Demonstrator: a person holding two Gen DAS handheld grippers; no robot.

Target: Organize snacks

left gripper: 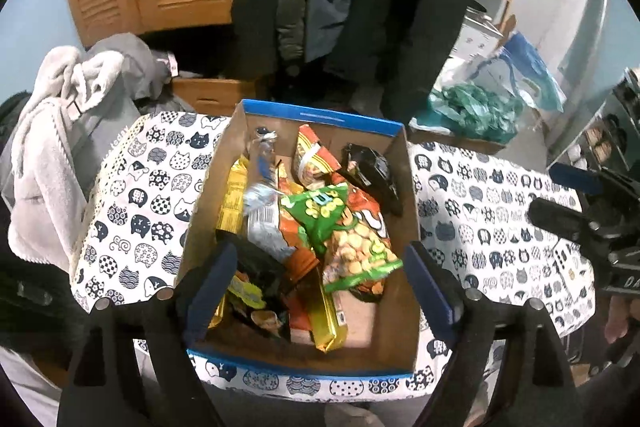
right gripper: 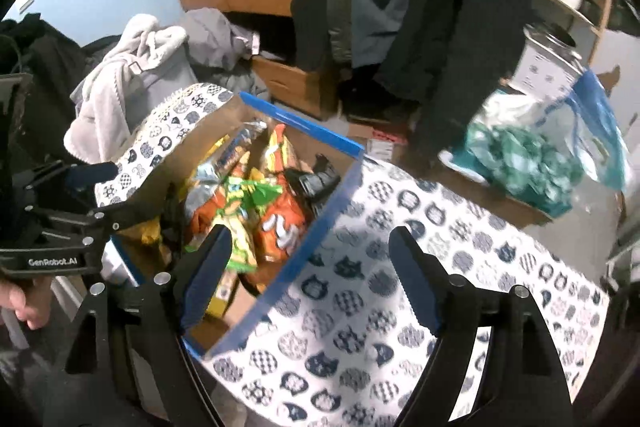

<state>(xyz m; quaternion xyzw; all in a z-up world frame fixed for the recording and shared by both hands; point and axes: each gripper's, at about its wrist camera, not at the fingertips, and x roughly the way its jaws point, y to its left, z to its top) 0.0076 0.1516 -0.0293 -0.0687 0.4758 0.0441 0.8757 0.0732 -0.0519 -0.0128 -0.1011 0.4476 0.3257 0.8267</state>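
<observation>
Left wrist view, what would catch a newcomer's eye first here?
The cardboard box with the blue rim, mid-table, heaped with bright snack bags; a green bag lies on top. Under it spreads the cat-print tablecloth. The left tool hangs open above the box.

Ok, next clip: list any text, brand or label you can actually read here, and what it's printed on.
"GenRobot.AI": on the body of the left gripper, seen from the right wrist view.
"DA": letters cut off at the frame edge, on the right gripper body in the left wrist view.
Snack packets in the cardboard box: print too blurred to read.
</observation>
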